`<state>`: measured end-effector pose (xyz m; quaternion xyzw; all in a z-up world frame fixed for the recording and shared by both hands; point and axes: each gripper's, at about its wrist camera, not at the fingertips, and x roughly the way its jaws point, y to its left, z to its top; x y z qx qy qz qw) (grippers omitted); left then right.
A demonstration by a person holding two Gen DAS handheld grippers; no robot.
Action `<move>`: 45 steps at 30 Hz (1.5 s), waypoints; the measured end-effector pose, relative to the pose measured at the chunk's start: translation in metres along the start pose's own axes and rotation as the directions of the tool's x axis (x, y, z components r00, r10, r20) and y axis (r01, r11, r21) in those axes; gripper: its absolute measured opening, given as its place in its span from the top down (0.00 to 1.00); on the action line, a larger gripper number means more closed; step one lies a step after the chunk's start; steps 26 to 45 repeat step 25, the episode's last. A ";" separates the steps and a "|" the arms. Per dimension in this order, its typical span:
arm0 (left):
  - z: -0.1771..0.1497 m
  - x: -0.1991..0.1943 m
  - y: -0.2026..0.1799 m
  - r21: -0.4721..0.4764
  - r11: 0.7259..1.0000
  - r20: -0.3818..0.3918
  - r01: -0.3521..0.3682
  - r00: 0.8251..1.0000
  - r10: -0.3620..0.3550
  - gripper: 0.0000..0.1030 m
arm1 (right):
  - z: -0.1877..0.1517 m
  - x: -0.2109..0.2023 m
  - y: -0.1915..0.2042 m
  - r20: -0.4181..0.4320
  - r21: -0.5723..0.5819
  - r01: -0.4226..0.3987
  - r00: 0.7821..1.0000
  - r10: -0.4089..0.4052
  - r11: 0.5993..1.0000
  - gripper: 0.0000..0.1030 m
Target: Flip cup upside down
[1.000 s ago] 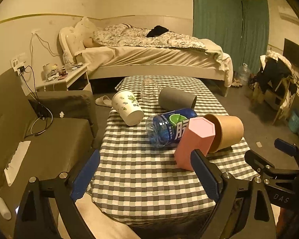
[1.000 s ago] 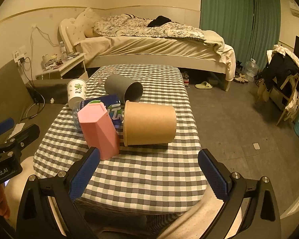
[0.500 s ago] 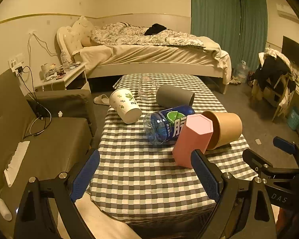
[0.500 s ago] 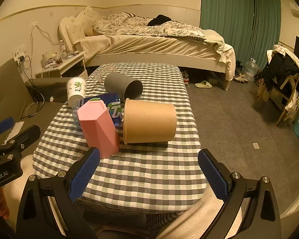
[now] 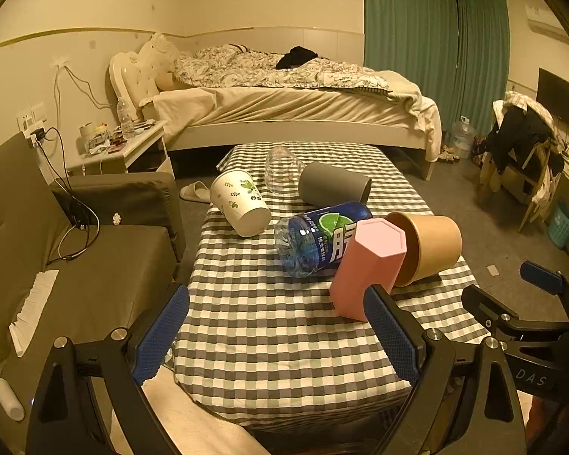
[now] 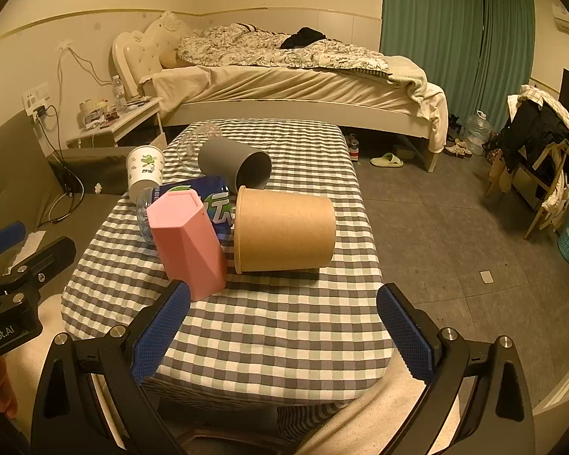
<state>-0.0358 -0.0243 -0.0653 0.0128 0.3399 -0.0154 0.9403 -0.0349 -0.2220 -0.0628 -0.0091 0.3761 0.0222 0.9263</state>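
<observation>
Beyond the near edge stretched a grey-and-white checked table (image 6: 284,326) before a bed (image 6: 284,83). One blue-labelled plastic bottle (image 5: 322,239) and five cups lay clustered far-left: brown paper cup (image 6: 284,235) sideways, pink hexagonal cup (image 6: 187,244) upside down. Near cloth lay bare. Left gripper (image 5: 277,333) and right gripper (image 6: 282,331) gaped, unladen.

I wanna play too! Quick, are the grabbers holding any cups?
Left gripper: open, holding nothing.
Right gripper: open, holding nothing.

The pink cup (image 6: 187,244) hides part of the bottle (image 6: 212,204); the bottle's cap end is unseen. Nightstand clutter (image 5: 106,136) is too small to identify.
</observation>
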 end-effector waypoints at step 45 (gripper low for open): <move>0.000 -0.005 0.002 0.011 1.000 0.012 0.002 1.000 -0.002 0.05 | -0.003 0.000 -0.003 -0.004 -0.002 0.004 1.000 -0.004 1.000 0.04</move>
